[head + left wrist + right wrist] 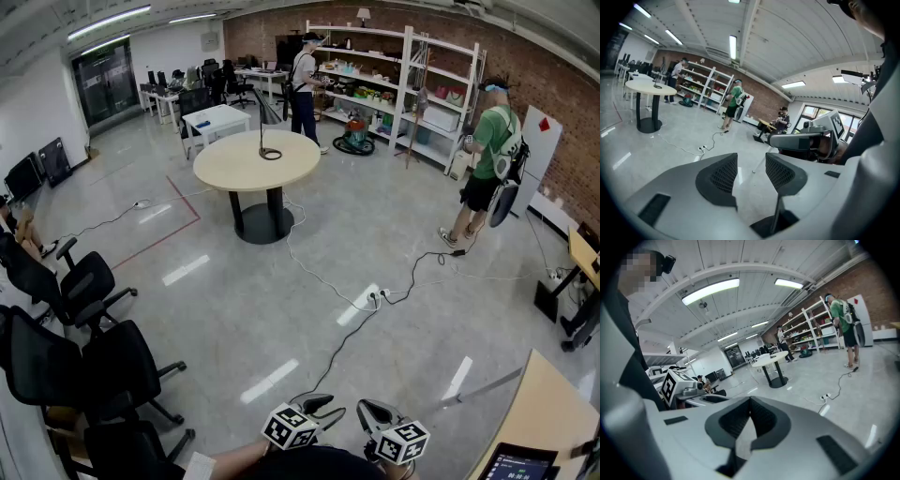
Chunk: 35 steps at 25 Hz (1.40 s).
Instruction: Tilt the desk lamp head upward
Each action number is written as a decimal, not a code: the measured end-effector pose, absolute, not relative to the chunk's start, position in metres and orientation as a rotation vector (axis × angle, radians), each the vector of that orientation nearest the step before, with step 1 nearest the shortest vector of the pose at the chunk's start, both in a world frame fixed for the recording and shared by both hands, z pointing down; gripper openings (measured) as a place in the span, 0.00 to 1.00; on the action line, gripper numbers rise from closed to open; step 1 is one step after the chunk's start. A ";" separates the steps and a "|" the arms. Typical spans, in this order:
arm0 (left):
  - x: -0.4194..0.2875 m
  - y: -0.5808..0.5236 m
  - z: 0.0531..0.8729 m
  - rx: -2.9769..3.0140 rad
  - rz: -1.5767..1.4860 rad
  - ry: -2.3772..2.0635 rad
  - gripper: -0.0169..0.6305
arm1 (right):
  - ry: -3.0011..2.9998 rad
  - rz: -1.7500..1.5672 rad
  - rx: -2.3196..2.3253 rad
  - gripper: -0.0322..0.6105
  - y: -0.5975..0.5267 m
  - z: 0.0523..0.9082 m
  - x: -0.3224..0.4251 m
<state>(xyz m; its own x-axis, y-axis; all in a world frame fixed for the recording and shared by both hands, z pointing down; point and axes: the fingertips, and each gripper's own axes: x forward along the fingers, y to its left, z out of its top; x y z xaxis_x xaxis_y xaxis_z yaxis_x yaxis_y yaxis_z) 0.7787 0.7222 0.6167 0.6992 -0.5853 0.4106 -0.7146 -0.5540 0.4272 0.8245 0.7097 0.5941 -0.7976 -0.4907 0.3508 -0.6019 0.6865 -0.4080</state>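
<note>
Head view, lamp: The desk lamp (265, 127) stands on the round table (234, 173), far across the floor from us. Its head points down.
Head view, tools: The left gripper (321, 407) and the right gripper (373, 411) hang low by our body. They touch nothing.
Head view, floor: A plug strip (377, 297) and its wires (339, 349) lie between us and the table. We think we could trip on them or drag them while walking over.
Left gripper view, jaws: The left gripper (751, 161) has its jaws spread wide. Only bare floor shows between them.
Left gripper view, lamp: The table (637, 85) sits small and far off to the left. The lamp there is too tiny to see well.
Right gripper view, jaws: The right gripper (750, 400) has its jaws pressed together and pinches nothing.
Right gripper view, worry: The table (769, 358) is far ahead. If we reach the lamp head with these jaws closed, we can only poke it. A hard poke could slide the lamp or knock it over. We think one tool should steady the base.
</note>
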 end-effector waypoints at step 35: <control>0.553 0.704 0.616 2.088 0.112 -1.438 0.33 | -2.728 0.746 0.668 0.06 0.644 0.594 0.638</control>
